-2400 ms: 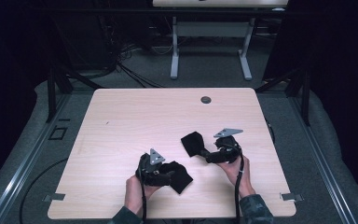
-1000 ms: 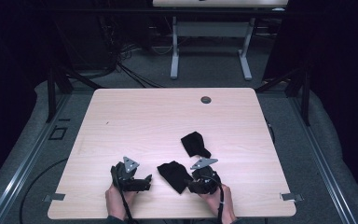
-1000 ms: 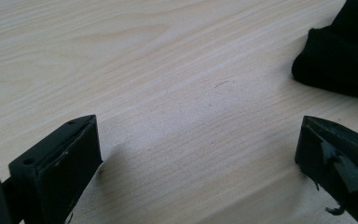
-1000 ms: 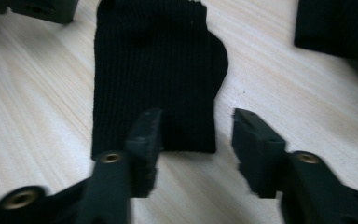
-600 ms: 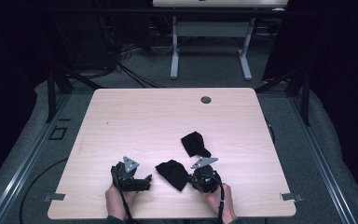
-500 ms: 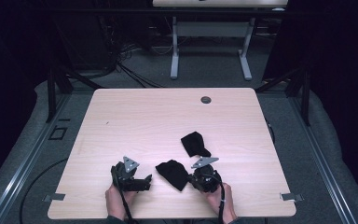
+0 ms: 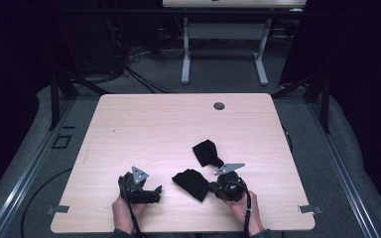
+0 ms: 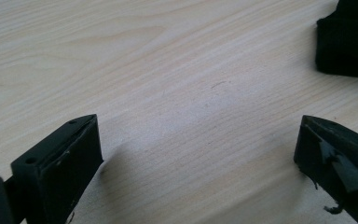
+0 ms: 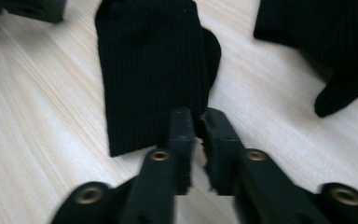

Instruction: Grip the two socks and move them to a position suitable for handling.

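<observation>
Two black socks lie on the pale wooden table (image 7: 178,124). The near sock (image 7: 191,182) (image 9: 149,60) is flat, with its hem corner at the tips of my right gripper (image 7: 209,188) (image 9: 198,116). Those jaws have just been opening and stand a narrow gap apart, with pale table visible between them and the sock's corner just at their tips, not pressed. The far sock (image 7: 207,152) (image 9: 326,42) lies just behind. My left gripper (image 7: 156,193) (image 8: 198,140) is held wide open over bare wood, with the near sock (image 8: 349,42) off to its right.
A round cable hole (image 7: 219,105) sits near the table's far edge. The front edge runs just below both hands. Another desk frame (image 7: 223,54) stands on the floor beyond the table.
My right gripper has shifted slightly right, and the near sock with it. The left gripper has stayed where it was.
</observation>
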Demonstrator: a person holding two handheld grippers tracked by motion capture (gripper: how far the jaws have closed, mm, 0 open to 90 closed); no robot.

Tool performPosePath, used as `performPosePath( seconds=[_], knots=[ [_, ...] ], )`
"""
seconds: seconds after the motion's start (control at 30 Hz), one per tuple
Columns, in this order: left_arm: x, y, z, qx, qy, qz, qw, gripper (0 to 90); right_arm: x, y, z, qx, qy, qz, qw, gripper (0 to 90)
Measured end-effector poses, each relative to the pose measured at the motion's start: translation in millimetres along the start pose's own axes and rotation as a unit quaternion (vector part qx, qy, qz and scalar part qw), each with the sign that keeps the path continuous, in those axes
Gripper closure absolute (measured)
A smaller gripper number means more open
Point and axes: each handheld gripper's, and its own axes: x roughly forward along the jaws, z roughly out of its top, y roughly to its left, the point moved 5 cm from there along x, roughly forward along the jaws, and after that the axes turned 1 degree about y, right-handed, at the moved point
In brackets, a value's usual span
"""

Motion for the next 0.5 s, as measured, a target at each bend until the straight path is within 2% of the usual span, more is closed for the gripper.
performPosePath(
  seconds=[0.07,0.1,0.13,0.17,0.2,0.23,0.27,0.3,0.33,0.37,0.43,0.47,0.5],
  knots=[
    [-0.3,-0.7,0.4,-0.003,-0.004,-0.003,1.0000,5.4,0.1,-0.6,0.1,0.007,-0.004,-0.001,1.0000,68.2],
    [-1.2,-6.0,1.9,-0.015,-0.010,-0.021,0.9996,6.9,-2.1,-0.4,1.4,0.021,-0.016,-0.002,0.9997,56.8],
    [-1.2,-6.0,1.9,-0.015,-0.010,-0.021,0.9996,9.8,-2.1,-0.4,1.4,0.021,-0.016,-0.002,0.9997,56.8],
    [-1.2,-11.2,3.4,-0.011,-0.014,-0.033,0.9993,9.8,-2.6,0.4,2.1,0.021,-0.021,-0.005,0.9996,56.7],
    [2.1,-18.6,6.6,-0.006,-0.008,-0.042,0.9991,16.6,-1.7,3.1,2.1,0.020,-0.016,-0.009,0.9996,51.5],
    [2.1,-18.6,6.6,-0.006,-0.008,-0.042,0.9991,17.0,-1.7,3.1,2.1,0.020,-0.016,-0.009,0.9996,51.5],
    [3.6,-23.9,10.4,0.005,-0.006,-0.053,0.9986,17.0,0.5,3.4,2.1,0.022,-0.017,-0.009,0.9996,52.0],
    [4.7,-29.7,16.4,0.021,-0.007,-0.059,0.9980,23.9,6.6,4.6,1.0,0.022,-0.009,-0.013,0.9996,54.3],
    [4.7,-29.7,16.4,0.021,-0.007,-0.059,0.9980,24.1,8.4,6.0,1.2,0.024,-0.014,-0.012,0.9995,57.1],
    [6.7,-35.3,22.7,0.027,-0.007,-0.076,0.9967,25.5,9.5,6.8,0.8,0.014,-0.007,-0.011,0.9998,61.4],
    [9.1,-37.6,28.0,0.039,-0.007,-0.087,0.9954,29.4,12.0,6.8,1.0,0.010,-0.006,-0.015,0.9998,66.5],
    [9.1,-37.6,28.0,0.039,-0.007,-0.087,0.9954,31.8,12.0,6.8,1.0,0.010,-0.006,-0.015,0.9998,66.5],
    [11.1,-38.7,30.7,0.044,-0.004,-0.097,0.9943,31.8,12.6,6.8,1.1,0.012,-0.007,-0.008,0.9999,68.6]
  ],
)
